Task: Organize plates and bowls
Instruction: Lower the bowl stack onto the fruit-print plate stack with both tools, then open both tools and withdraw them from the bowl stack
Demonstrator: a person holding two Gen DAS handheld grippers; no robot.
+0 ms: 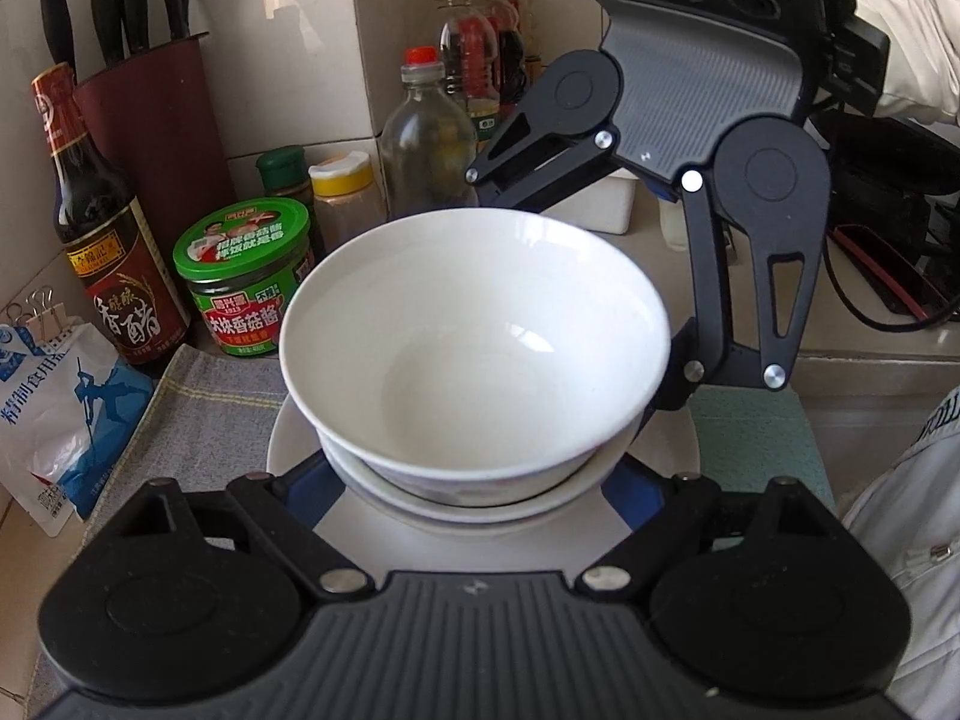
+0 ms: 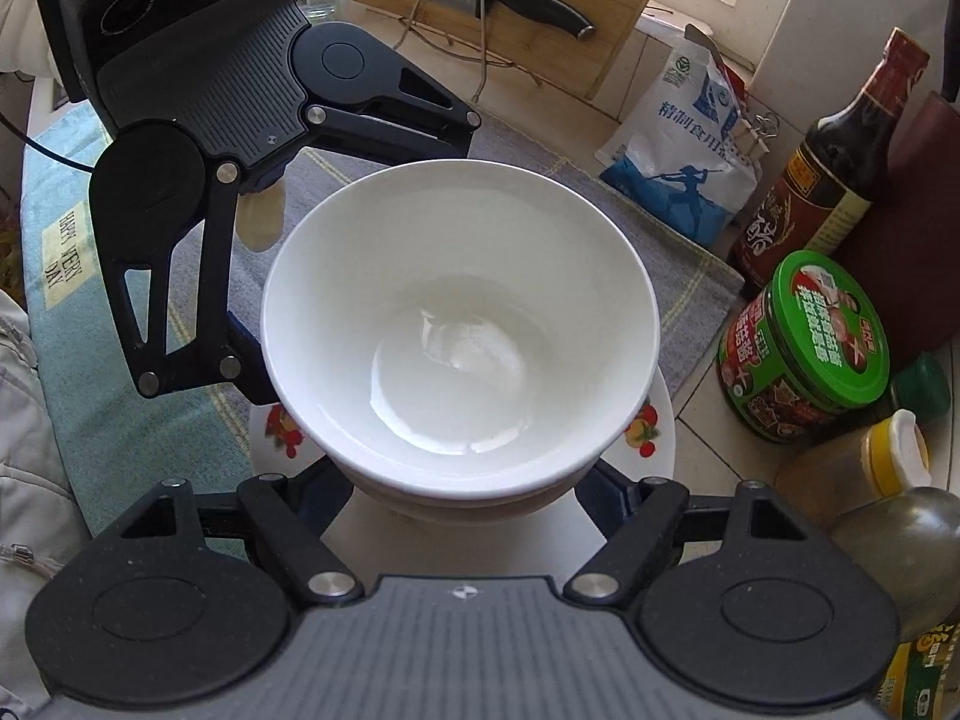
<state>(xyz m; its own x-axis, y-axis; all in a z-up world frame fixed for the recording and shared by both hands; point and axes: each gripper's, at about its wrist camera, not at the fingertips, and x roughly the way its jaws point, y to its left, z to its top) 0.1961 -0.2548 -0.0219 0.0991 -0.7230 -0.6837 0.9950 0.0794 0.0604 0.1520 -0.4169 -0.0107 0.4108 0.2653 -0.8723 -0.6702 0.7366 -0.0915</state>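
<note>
A white bowl (image 1: pixel 474 342) sits nested in another on a plate (image 2: pixel 651 420), over the grey cloth (image 1: pixel 198 414) on the desk. Both tongs, left (image 1: pixel 474 480) and right (image 2: pixel 474 480), straddle the stack; grip cannot be told. Bottles (image 1: pixel 108 222), a green-lidded jar (image 1: pixel 246 276) and a salt bag (image 2: pixel 678 144) crowd the tiled back edge.

Bright daylight, sharp focus, glare inside the bowl (image 2: pixel 459 354), fisheye-bent, dark corners.

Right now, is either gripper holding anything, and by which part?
Cannot be confirmed. The left gripper and right gripper each straddle the lower bowl just above the plate, but the top bowl hides any contact.
</note>
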